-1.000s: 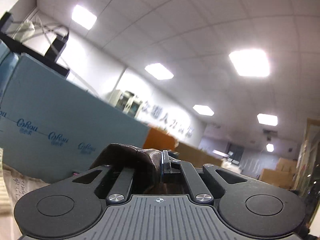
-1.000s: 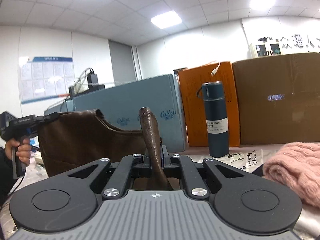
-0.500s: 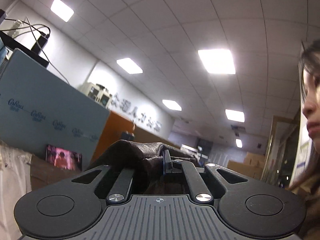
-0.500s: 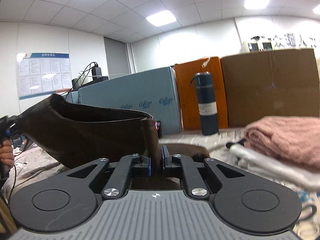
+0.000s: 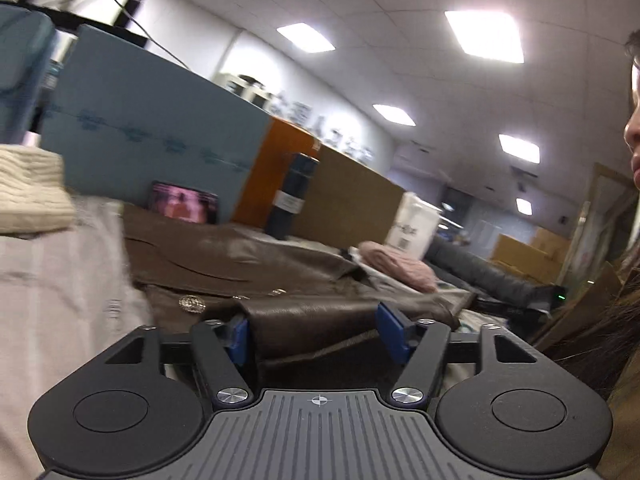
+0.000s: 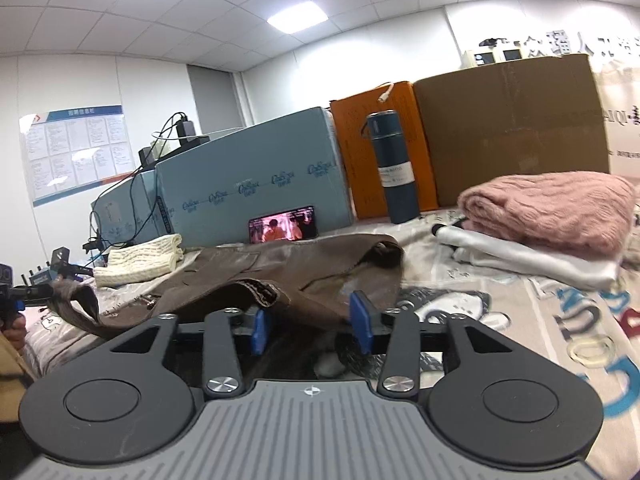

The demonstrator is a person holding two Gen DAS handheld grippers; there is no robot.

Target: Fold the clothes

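Note:
A brown leather garment [image 6: 280, 272] lies spread on the printed bed sheet [image 6: 520, 320]; it also shows in the left wrist view [image 5: 248, 268]. My right gripper [image 6: 310, 330] is open, its blue pads on either side of a garment edge that lies loose between them. My left gripper [image 5: 314, 334] is open too, with a fold of the brown garment lying between its pads. In the right wrist view the left gripper [image 6: 36, 286] shows at the far left with a garment corner draped at its tip.
A folded pink sweater [image 6: 548, 208] on white cloth [image 6: 520, 256] lies at the right. A cream knit [image 6: 140, 260], a phone [image 6: 282, 228], a blue flask [image 6: 394, 168] and boxes [image 6: 248, 184] stand behind. A person's face [image 5: 632, 128] is at right.
Both grippers were shut on the brown garment and held it up; they lowered it onto the bed and both have opened. The garment now lies spread flat.

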